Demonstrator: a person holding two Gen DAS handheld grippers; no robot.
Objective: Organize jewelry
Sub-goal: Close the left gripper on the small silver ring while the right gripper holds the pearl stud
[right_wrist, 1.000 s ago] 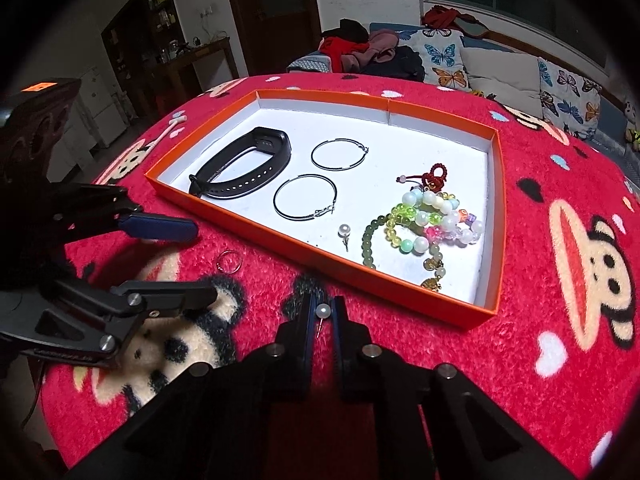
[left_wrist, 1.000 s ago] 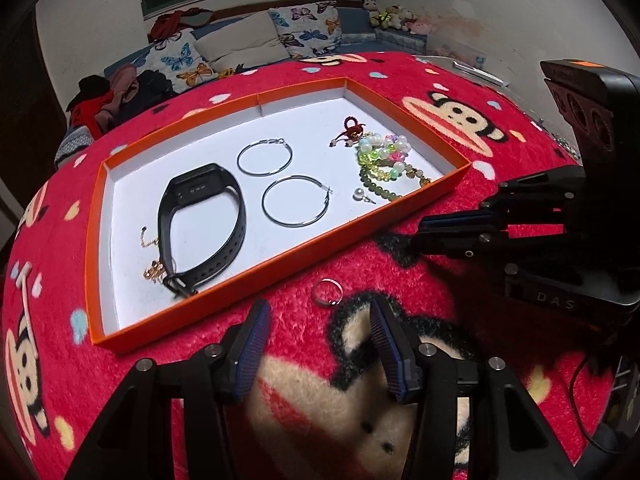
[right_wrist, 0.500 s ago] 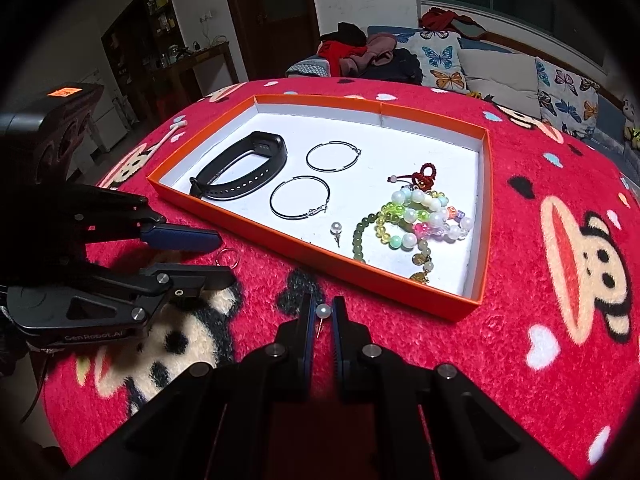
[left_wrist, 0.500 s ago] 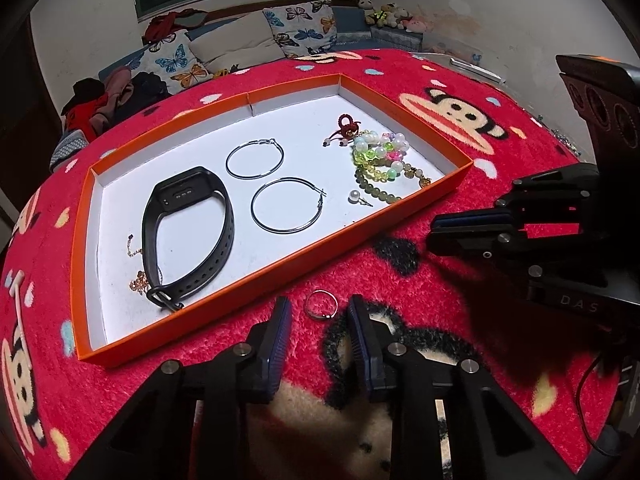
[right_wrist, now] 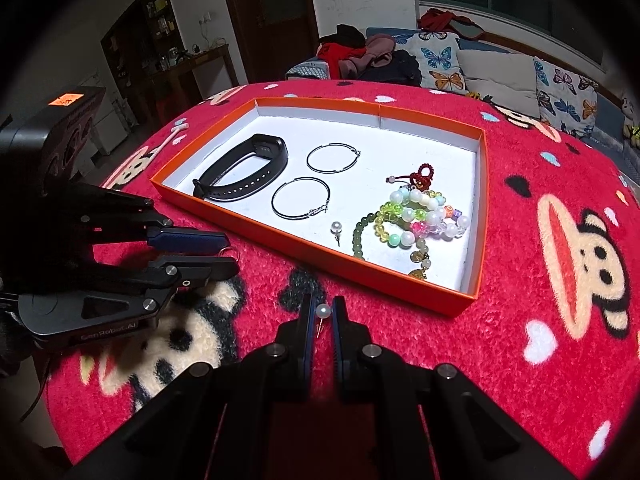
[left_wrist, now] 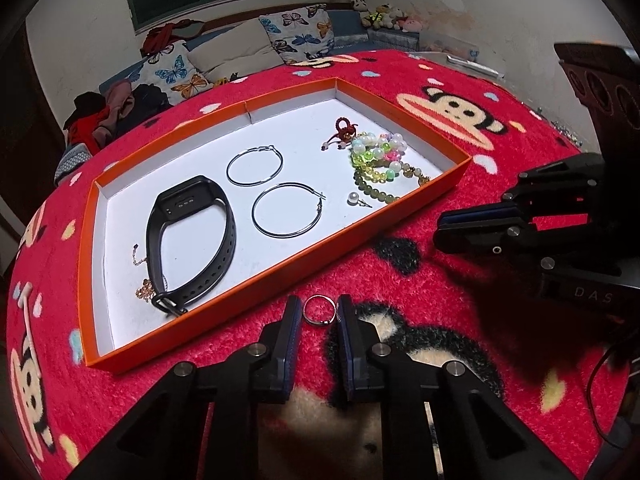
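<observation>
An orange tray (left_wrist: 280, 268) with a white floor lies on the red blanket; it also shows in the right wrist view (right_wrist: 304, 246). In it lie a black watch band (left_wrist: 188, 236), two silver hoop earrings (left_wrist: 286, 210), a pearl stud (left_wrist: 354, 199) and bead bracelets (left_wrist: 378, 160). My left gripper (left_wrist: 319, 314) has its fingers closed against a silver ring (left_wrist: 319, 315) on the blanket just in front of the tray. My right gripper (right_wrist: 322, 314) is shut on a pearl stud earring (right_wrist: 322, 312), held in front of the tray's near wall.
A gold chain (left_wrist: 144, 290) lies by the band at the tray's left end. A sofa with butterfly pillows (left_wrist: 296, 36) and piled clothes (left_wrist: 112, 108) stands behind the table. The right gripper's body (left_wrist: 560, 224) is to the right of the ring.
My left gripper has moved forward to the ring and its fingers have closed in on it. The right gripper has kept hold of the pearl stud and drifted slightly.
</observation>
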